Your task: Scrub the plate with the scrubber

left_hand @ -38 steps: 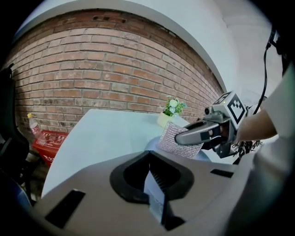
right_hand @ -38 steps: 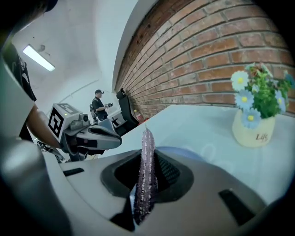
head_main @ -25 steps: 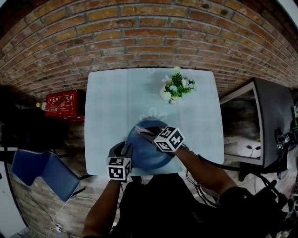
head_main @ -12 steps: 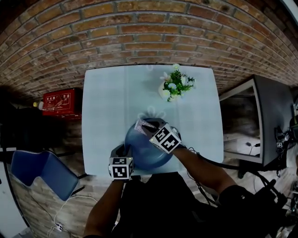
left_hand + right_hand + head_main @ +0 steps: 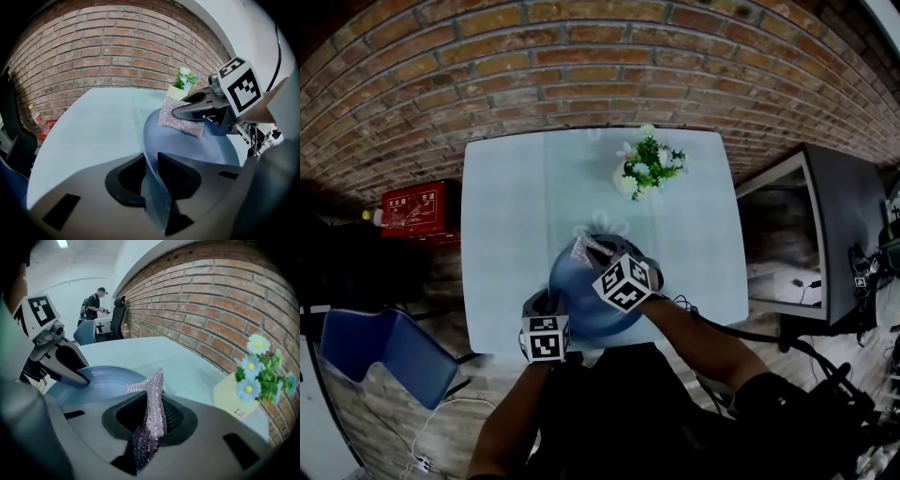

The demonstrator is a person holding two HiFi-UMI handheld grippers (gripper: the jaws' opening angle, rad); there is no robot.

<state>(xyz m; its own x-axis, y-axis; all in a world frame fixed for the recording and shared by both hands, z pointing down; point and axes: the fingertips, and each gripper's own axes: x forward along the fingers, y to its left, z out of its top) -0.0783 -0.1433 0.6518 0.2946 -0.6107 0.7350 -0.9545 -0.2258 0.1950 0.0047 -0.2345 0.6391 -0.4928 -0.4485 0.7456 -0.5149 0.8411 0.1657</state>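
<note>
2 claws at work: L claw jaws, just been closing, pinch near rim of plate; R claw clamps scrubber, touching plate's far side. Plate sits at bench front edge, flowers well behind, nr brick wall

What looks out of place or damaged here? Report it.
Nothing stands out. The left gripper has just closed on the rim of the blue plate, the right gripper holds the scrubber against it, and the flower pot stands upright.
</note>
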